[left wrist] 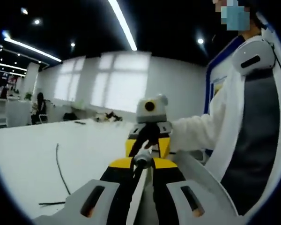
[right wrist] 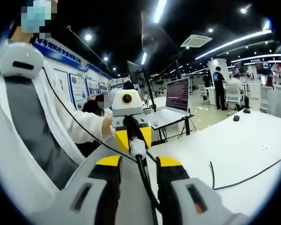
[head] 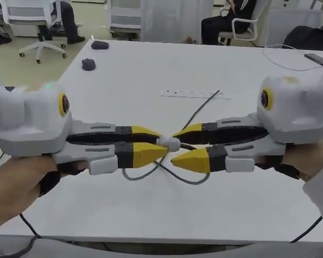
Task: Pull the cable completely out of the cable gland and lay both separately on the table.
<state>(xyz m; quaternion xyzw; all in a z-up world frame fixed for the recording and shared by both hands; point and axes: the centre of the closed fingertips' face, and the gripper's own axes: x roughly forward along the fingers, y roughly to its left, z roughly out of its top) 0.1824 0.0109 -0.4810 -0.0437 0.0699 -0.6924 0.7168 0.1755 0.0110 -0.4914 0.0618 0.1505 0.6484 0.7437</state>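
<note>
Two grippers are meeting tip to tip above the white table (head: 151,64). I am holding the left gripper (head: 160,143) in my left hand (head: 16,185), and its yellow tips are pinching the white gland (head: 171,143) between them, off the table surface. In the left gripper view the gland (left wrist: 143,158) is sitting between my own tips, with the right gripper (left wrist: 147,146) facing it head-on.

The right gripper (head: 173,146), in my right hand (head: 307,158), is standing with its jaws apart. In the right gripper view the dark cable (right wrist: 143,173) is running up through the gap between those jaws into the gland (right wrist: 137,147), just past the tips, and I cannot tell whether either jaw is touching it.

In the head view the cable (head: 140,174) is looping below both grippers, then trailing away across the table, its far end lying near a white power strip (head: 194,94).
</note>
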